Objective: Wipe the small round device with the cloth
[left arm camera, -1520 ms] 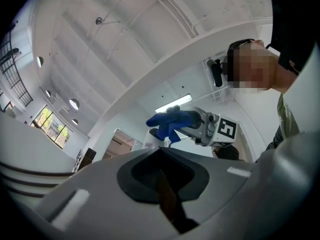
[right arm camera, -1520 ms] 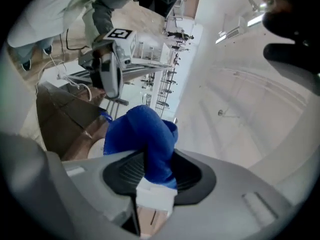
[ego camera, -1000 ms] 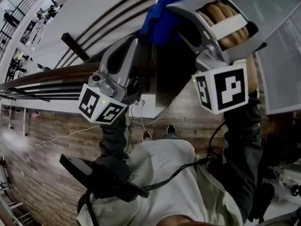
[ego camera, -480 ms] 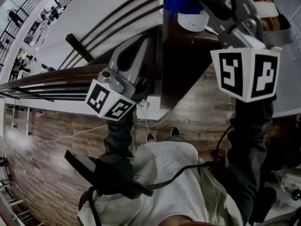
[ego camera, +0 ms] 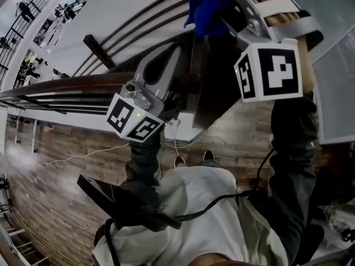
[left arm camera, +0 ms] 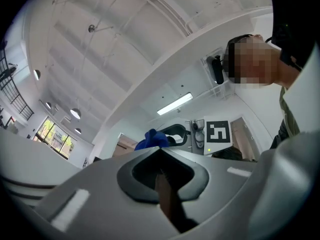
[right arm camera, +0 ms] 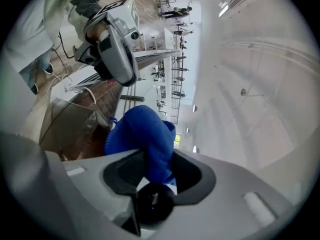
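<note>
My right gripper (ego camera: 217, 5) is at the top of the head view, shut on a bunched blue cloth (ego camera: 204, 11). In the right gripper view the cloth (right arm camera: 142, 134) bulges out between the fingers of that gripper (right arm camera: 150, 160). A dark round thing with a pale rim (right arm camera: 152, 203) sits just below the cloth, perhaps the small round device. The head view hides it behind cloth and gripper. My left gripper (ego camera: 184, 53) is beside the dark brown panel (ego camera: 209, 96), a little left of the cloth. In its own view the left gripper (left arm camera: 161, 156) has its jaws together, with a thin brown strip in the slit.
Dark handrails (ego camera: 55, 86) run off to the left. A white cable (ego camera: 173, 138) hangs below the panel over the wooden floor (ego camera: 66, 148). A translucent sheet (ego camera: 335, 87) stands at the right. The person's shoes (ego camera: 191, 158) and a black strap (ego camera: 113, 199) lie below.
Half a second ago a white round thing showed under the cloth; now the cloth and right gripper cover it. The right gripper has turned and shifted left. The left gripper barely moved.
</note>
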`<act>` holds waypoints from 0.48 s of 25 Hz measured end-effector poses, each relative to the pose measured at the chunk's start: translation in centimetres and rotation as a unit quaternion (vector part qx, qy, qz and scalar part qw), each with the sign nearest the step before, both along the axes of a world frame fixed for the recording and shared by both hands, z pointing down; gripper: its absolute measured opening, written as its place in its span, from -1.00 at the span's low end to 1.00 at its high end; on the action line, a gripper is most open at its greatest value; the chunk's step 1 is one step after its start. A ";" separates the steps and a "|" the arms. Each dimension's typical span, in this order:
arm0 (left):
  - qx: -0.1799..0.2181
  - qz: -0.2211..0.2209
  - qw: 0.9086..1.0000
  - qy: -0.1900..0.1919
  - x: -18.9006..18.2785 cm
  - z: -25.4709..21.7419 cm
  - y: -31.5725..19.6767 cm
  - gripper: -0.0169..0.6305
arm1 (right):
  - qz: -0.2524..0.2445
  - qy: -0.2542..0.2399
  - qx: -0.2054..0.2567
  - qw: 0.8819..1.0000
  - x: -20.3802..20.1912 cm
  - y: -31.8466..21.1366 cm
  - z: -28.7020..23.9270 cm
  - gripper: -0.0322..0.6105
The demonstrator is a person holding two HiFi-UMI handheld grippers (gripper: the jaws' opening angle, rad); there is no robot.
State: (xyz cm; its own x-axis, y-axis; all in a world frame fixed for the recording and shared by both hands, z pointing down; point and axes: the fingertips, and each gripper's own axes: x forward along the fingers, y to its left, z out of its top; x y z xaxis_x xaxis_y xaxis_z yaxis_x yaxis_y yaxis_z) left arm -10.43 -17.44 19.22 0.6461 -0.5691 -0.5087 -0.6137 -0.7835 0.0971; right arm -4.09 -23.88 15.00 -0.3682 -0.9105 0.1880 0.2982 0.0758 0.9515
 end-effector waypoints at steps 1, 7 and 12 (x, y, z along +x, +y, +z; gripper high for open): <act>-0.001 0.000 1.000 0.000 0.0 -0.1 0.1 -0.94 | 0.003 0.009 -0.005 1.000 0.0 0.0 0.3 -0.44; -0.009 0.004 1.000 0.008 0.0 0.2 0.1 -0.94 | -0.069 -0.049 -0.029 0.996 -0.7 3.4 -1.6 -0.44; -0.015 0.013 1.000 0.011 0.1 0.7 -0.7 -0.94 | -0.138 -0.207 -0.076 0.965 0.3 2.5 -9.1 -0.44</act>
State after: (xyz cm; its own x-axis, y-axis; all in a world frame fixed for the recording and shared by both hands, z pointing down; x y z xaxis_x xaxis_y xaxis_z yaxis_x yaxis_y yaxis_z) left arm -10.32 -18.18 19.87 0.6503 -0.5672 -0.5054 -0.5903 -0.7960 0.1337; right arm -3.80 -21.37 5.92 -0.6659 -0.7398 0.0964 -0.0766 0.1964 0.9775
